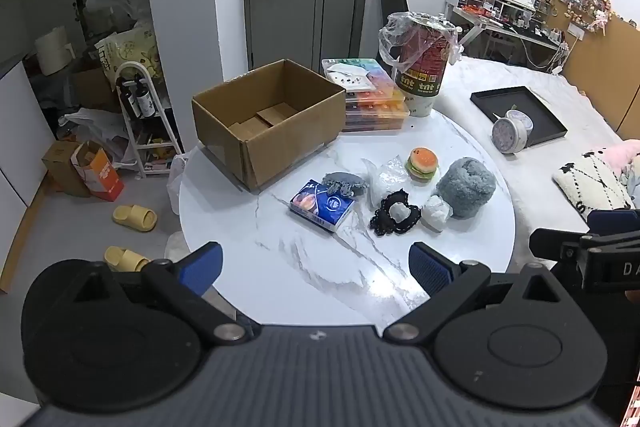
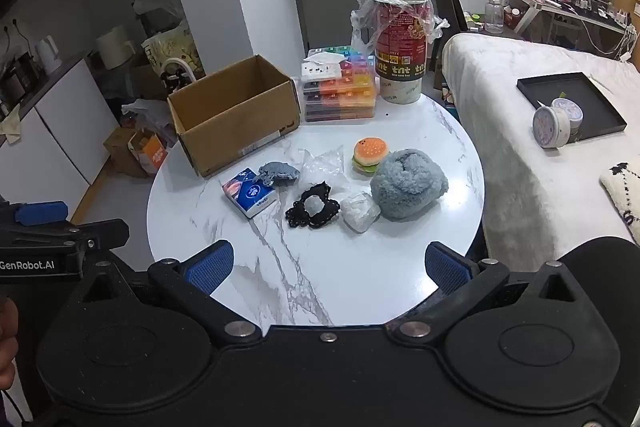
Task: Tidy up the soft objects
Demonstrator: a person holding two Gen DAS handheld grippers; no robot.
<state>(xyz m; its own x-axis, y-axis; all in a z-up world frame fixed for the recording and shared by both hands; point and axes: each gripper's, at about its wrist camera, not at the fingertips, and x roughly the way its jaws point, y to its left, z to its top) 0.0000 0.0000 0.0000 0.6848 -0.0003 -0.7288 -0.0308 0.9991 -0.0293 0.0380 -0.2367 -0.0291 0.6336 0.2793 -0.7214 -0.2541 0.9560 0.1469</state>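
- Both grippers are hovering over the near edge of the round marble table (image 1: 304, 275), tilted down toward it; the left gripper (image 1: 316, 263) is holding its blue pads wide apart with nothing between them.
- Likewise the right gripper (image 2: 328, 263) is standing spread wide and gripping nothing, only bare tabletop showing between its fingers.
- Soft things are lying in a loose cluster near the table's middle, well ahead of both tools: a fluffy grey plush (image 2: 408, 187) is sitting at the right, with a small white bundle (image 2: 360, 213) touching its near-left side.
- A black lace scrunchie (image 2: 312, 207) is lying just left of that bundle, and a burger-shaped squishy (image 2: 369, 155) is resting behind the plush.
- A crumpled clear plastic bag (image 2: 324, 163) is lying between the squishy and a small grey knitted piece (image 2: 278, 173), which is overlapping the far corner of a blue tissue pack (image 2: 250, 197).
- An open cardboard box (image 1: 268, 119) is standing at the far left of the table, apart from the cluster, with only loose cardboard pieces showing inside.
- Behind it, stacked colourful organiser cases (image 1: 372, 99) and a tall bag-lined tub (image 1: 420, 63) are sitting at the far edge.
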